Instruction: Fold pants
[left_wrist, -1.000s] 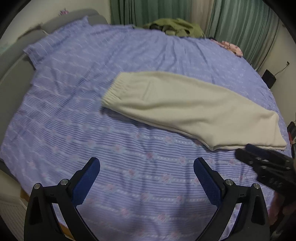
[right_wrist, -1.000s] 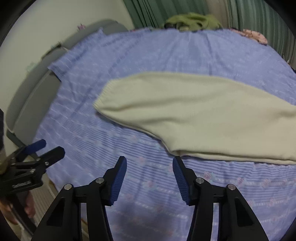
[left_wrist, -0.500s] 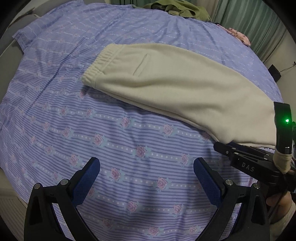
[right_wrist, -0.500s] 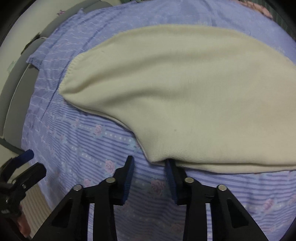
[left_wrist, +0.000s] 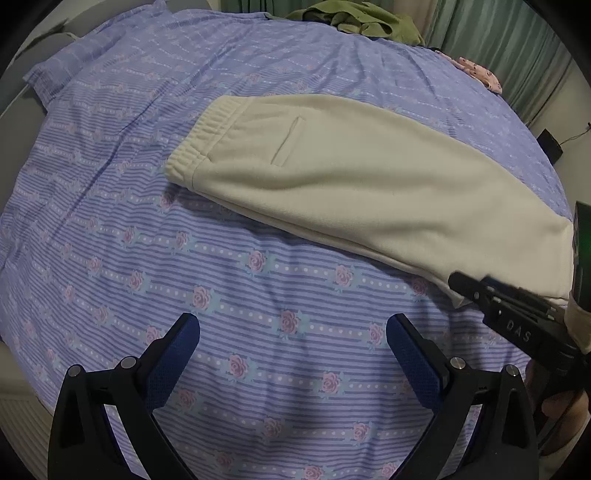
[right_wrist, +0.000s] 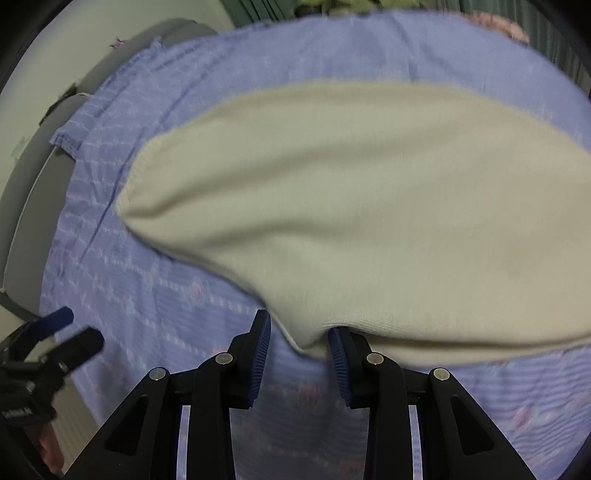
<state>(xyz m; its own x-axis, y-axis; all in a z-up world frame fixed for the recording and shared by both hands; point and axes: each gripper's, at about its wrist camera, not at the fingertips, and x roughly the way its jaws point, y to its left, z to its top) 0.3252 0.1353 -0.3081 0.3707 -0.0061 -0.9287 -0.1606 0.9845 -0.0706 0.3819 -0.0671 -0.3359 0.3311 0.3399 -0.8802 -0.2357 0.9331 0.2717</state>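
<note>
Nearest in the left wrist view, the left gripper stands wide apart with nothing between its blue pads, hovering over bare flowered bedsheet; a broad strip of open sheet runs around it on all sides. Just beyond, the cream pants lie flat across the bed, doubled leg on leg, waistband toward the left and leg end toward the right. At that leg end the right gripper reaches in from the right edge, its tip at the cloth's corner.

The right wrist view, blurred, shows that corner up close: the right gripper has just been narrowing, the hem corner of the pants drooping between its fingers and against the right one; a gap remains on the left side, so a firm pinch cannot be confirmed. The left gripper shows low at the left.

Farther off, only the left view shows the elastic waistband, an olive garment heaped at the far edge, and a pink cloth before green curtains
</note>
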